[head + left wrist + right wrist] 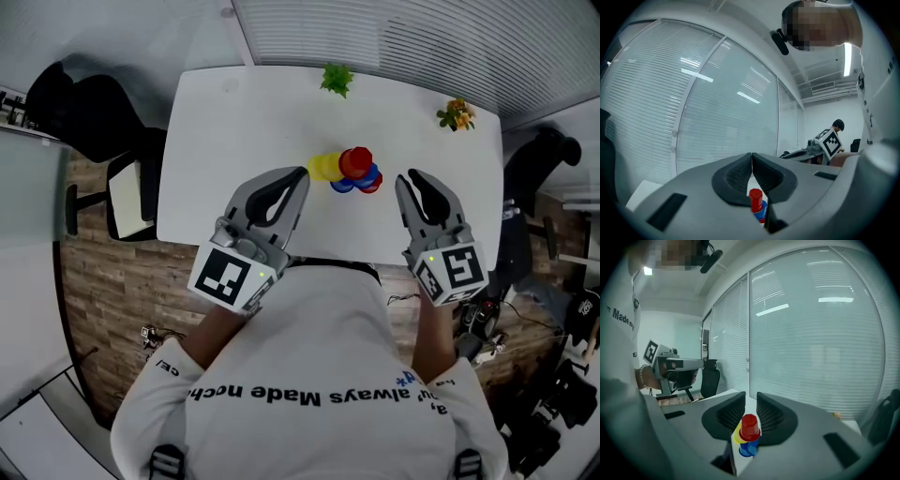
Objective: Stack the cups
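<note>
Two empty tools held short of a small pile of cups on a white desk.

My left tool (300, 175) is pinched closed on nothing. My right tool (405, 178) shows only a narrow gap and is also empty. Beyond both, mid-desk (234, 141), a red cup (355, 161) sits on top of blue cups (368, 181). A yellow cup (325, 166) touches the pile on its left. I judge the yellow cup is still unstacked. I should spread the jaws first, approach from its outer side, and lift gently so the red cup stays put.
</note>
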Tool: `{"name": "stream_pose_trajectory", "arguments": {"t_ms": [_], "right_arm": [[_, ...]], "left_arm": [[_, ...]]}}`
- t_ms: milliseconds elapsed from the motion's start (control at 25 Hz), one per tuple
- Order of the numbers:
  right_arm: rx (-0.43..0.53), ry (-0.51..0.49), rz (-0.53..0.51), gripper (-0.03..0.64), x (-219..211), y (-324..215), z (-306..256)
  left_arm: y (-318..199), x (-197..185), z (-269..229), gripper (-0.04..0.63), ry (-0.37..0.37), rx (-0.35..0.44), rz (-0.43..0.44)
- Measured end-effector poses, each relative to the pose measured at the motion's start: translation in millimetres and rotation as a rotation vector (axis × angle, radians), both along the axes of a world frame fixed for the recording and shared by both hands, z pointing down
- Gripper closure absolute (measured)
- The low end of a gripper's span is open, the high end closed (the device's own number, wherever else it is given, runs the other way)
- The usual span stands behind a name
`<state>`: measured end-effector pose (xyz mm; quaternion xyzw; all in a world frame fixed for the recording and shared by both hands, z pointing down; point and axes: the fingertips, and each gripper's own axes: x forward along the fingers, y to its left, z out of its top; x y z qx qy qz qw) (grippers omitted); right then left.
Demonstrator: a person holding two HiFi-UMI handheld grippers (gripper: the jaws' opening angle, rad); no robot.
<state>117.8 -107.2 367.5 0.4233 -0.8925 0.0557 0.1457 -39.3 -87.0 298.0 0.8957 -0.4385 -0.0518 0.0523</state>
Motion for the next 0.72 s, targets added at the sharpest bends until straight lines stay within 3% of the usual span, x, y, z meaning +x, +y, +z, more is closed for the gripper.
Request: {"name": "stream_pose_trajectory", "arguments": {"t_ms": [360, 720], "right_arm": [[0.028, -0.017, 0.011, 0.607, 15, 14, -21], [0.040, -0.018, -0.001, 0.611, 23, 23, -29]], "left_arm": [[1, 13, 0, 0.575, -0.006, -0.001, 0.003], [3, 26, -3, 0.575, -0.006, -0.001, 0.002]]}}
